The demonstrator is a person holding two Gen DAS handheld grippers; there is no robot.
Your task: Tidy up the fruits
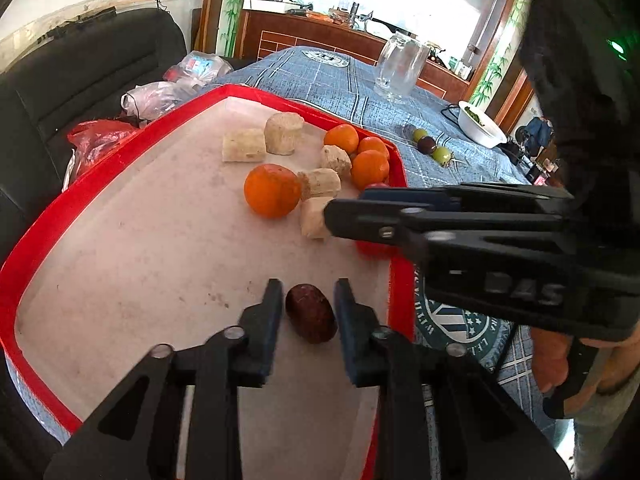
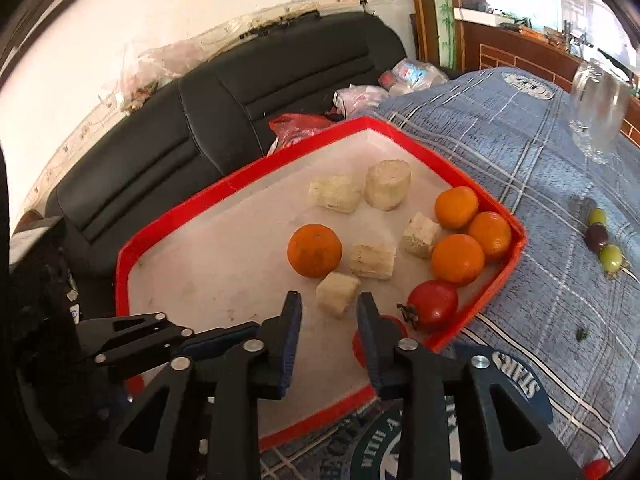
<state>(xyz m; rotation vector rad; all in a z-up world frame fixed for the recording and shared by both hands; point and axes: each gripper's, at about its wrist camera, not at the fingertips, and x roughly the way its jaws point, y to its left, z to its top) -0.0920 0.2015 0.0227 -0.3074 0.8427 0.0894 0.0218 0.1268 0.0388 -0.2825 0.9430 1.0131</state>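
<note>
A red-rimmed white tray (image 1: 120, 148) (image 2: 224, 184) holds several oranges (image 1: 272, 195) (image 2: 315, 250), pale cut chunks (image 1: 244, 145) (image 2: 336, 194) and a red tomato (image 2: 434, 305). My left gripper (image 1: 307, 312) is open over the tray's near part, its jaws on either side of a dark red date-like fruit (image 1: 310, 318) lying on the tray. My right gripper (image 2: 329, 320) is open and empty above the tray's near edge, just short of a pale chunk (image 2: 337, 293); it crosses the left wrist view (image 1: 344, 216) from the right. A second red tomato (image 2: 360, 346) is partly hidden behind its right finger.
Green and purple grapes (image 1: 430, 146) (image 2: 602, 240) lie on the blue plaid tablecloth (image 1: 340, 80) right of the tray. A clear glass mug (image 1: 400, 67) (image 2: 598, 112), a white bowl (image 1: 482, 124), a black sofa (image 2: 200, 120) and plastic bags (image 1: 156, 96) lie beyond.
</note>
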